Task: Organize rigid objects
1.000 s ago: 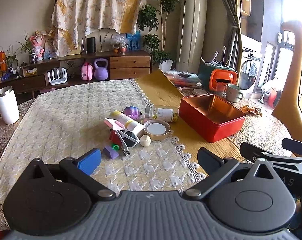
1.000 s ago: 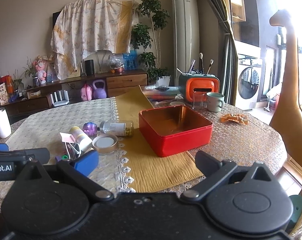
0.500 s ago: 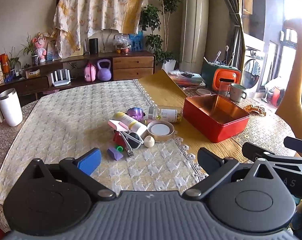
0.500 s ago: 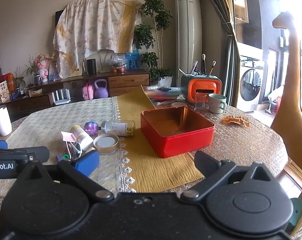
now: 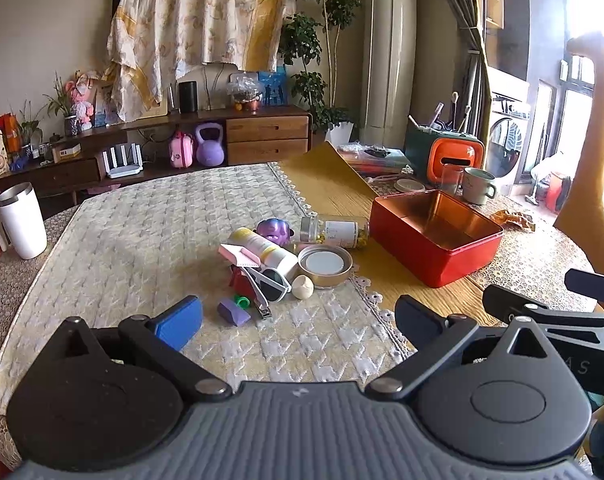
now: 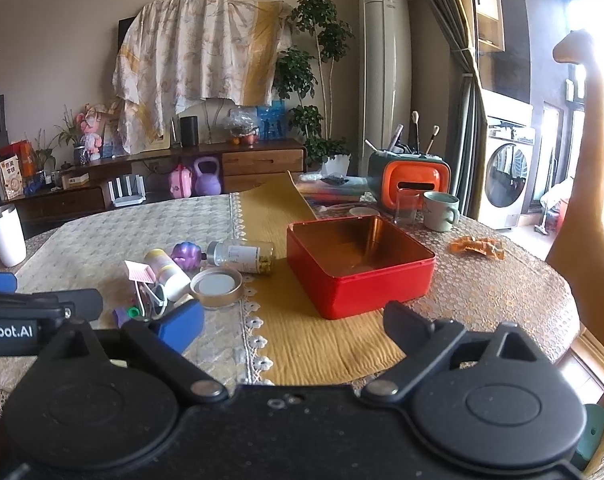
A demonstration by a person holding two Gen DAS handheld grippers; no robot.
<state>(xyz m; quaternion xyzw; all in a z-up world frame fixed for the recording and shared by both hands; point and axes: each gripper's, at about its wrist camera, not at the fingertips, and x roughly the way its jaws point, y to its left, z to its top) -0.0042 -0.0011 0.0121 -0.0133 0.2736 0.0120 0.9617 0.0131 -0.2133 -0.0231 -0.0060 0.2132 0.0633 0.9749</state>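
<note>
Left wrist view: left gripper (image 5: 298,318) spread wide, holding nothing, above the cream cloth. Just ahead, the clutter pile: purple block (image 5: 233,311), nail clipper (image 5: 258,296), sunglasses (image 5: 272,283), tape roll (image 5: 325,265), lying bottle (image 5: 334,231). Right gripper (image 6: 292,324) gapes wide too, nothing held. Beyond it, red tin (image 6: 360,264), open on the yellow runner.

Sunlit room, wooden sideboard (image 5: 206,148)

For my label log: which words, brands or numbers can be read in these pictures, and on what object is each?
"Robot.AI": on the left gripper body, in the right wrist view.
"A S": partial letters on the right gripper body, in the left wrist view.
Bottle label: too blurred to read.
Snack bag characters: too small to read.
</note>
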